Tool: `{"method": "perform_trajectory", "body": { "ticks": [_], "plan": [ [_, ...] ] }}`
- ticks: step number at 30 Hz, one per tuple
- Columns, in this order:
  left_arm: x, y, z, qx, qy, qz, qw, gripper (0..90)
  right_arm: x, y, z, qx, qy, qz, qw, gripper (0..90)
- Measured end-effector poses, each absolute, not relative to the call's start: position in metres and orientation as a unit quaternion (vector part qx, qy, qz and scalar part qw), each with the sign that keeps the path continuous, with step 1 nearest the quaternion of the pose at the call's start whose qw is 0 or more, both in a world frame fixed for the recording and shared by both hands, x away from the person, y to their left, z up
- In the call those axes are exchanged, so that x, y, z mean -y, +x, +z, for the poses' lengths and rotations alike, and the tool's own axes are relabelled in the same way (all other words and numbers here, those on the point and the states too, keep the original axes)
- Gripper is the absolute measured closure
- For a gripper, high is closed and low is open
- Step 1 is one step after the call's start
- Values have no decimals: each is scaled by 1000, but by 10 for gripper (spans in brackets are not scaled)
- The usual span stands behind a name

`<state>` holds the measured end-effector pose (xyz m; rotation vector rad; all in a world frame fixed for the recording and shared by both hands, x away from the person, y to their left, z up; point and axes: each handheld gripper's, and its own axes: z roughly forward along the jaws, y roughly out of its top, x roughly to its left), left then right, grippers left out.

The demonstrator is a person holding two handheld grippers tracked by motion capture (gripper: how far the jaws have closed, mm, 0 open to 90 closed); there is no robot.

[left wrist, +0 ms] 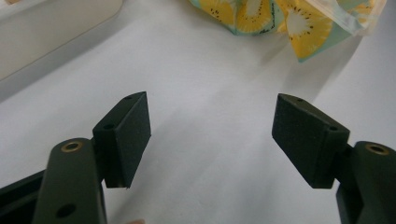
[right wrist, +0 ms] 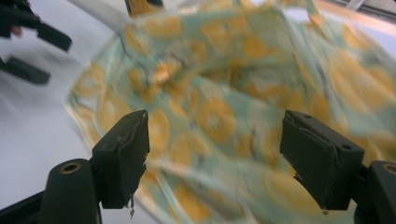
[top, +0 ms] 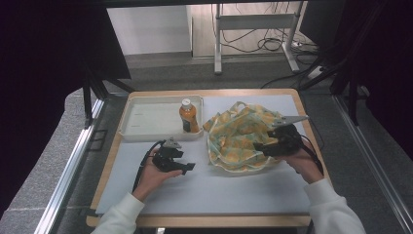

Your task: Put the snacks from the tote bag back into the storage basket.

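A bag [top: 238,136] printed with yellow fruit slices on pale green lies crumpled on the right half of the white mat. My right gripper [top: 260,146] hovers at the bag's right side and points left over it. In the right gripper view, the right gripper [right wrist: 215,121] stands open above the blurred bag [right wrist: 219,93], and its pads touch nothing. My left gripper [top: 187,167] rests low over the mat, left of the bag. In the left gripper view, the left gripper [left wrist: 210,112] is open with bare mat between its pads, and the bag [left wrist: 280,23] lies beyond.
A white tray [top: 146,122] sits at the back left of the table. An orange drink bottle [top: 189,117] with a white cap stands upright at the tray's right end. The tray's corner [left wrist: 46,32] appears in the left gripper view. The wooden table edge [top: 311,131] runs close behind the bag.
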<state>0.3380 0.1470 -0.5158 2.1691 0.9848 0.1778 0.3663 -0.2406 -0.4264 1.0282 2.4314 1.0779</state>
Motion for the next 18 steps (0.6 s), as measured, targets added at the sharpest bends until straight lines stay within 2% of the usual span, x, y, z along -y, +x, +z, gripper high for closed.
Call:
{"method": "perform_trajectory", "body": {
  "ticks": [9, 18],
  "plan": [
    [-146, 338, -517, -388, 844, 70, 363, 281, 273, 344, -453, -835, 375, 378, 139, 244],
    [-147, 336, -515, -384, 845, 75, 365, 281, 273, 345, -455, -833, 375, 381, 139, 244]
  ]
}}
